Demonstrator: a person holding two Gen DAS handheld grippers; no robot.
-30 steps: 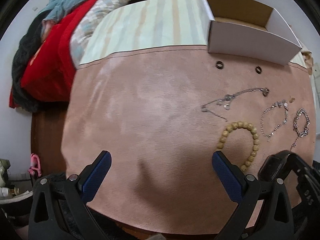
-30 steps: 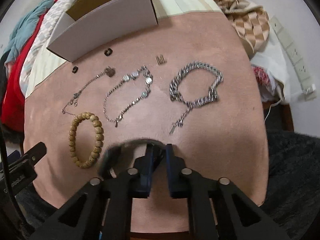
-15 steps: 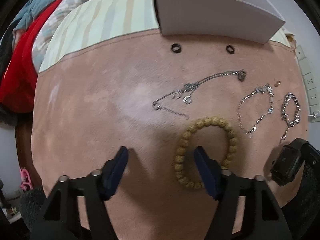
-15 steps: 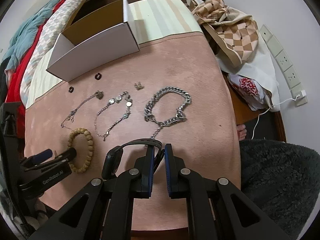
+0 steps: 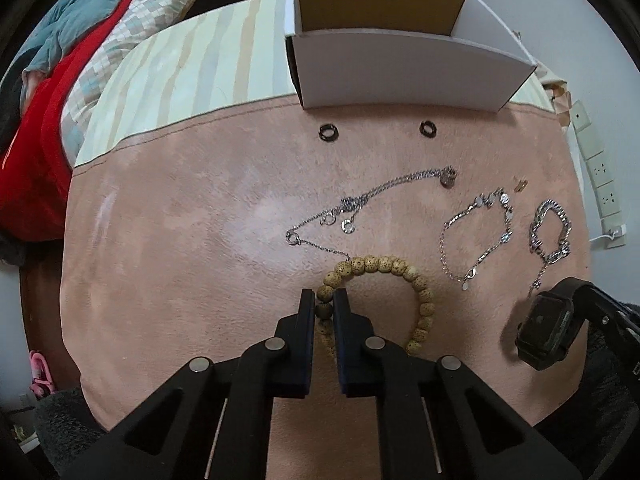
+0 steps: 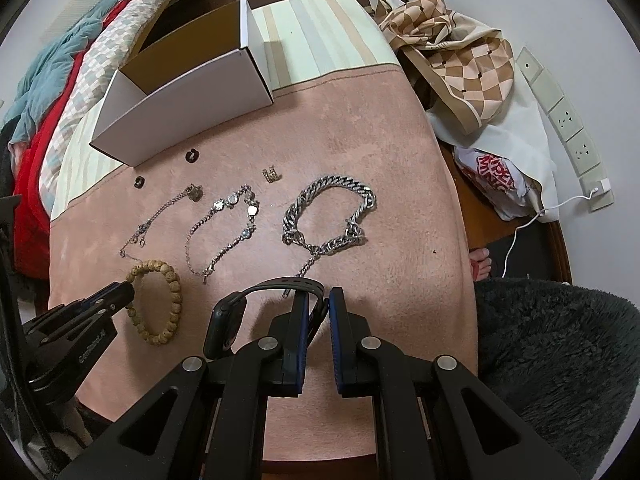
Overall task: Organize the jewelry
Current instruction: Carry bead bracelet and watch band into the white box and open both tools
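- the left claw [image 5: 324, 310] has just been closing and now pinches the left side of the wooden bead bracelet [image 5: 384, 266], one bead caught between its pads.
- the bead bracelet lies on the pink suede mat [image 5: 180, 240] that covers the surface, near the front edge.
- the right claw [image 6: 318, 312] is nearly closed on the strap of a black smartwatch [image 6: 224, 320]; the watch body hangs to the left of the claw, and whether it clears the mat cannot be told.
- a thin silver necklace with small ring charms [image 5: 360, 204] lies just beyond the beads, its chain end touching them.
- to its right sit a slim silver bracelet with disc charms [image 5: 476, 232] and then a heavy silver curb-chain bracelet [image 6: 328, 216], each apart from the other.
- two small dark rings [image 5: 328, 133] lie near the far edge of the mat, in front of an open white cardboard box [image 5: 400, 72].
- a small gold piece [image 6: 272, 175] rests between the two silver bracelets, further back.
- the box stands on a striped cloth [image 5: 180, 64] behind the mat.
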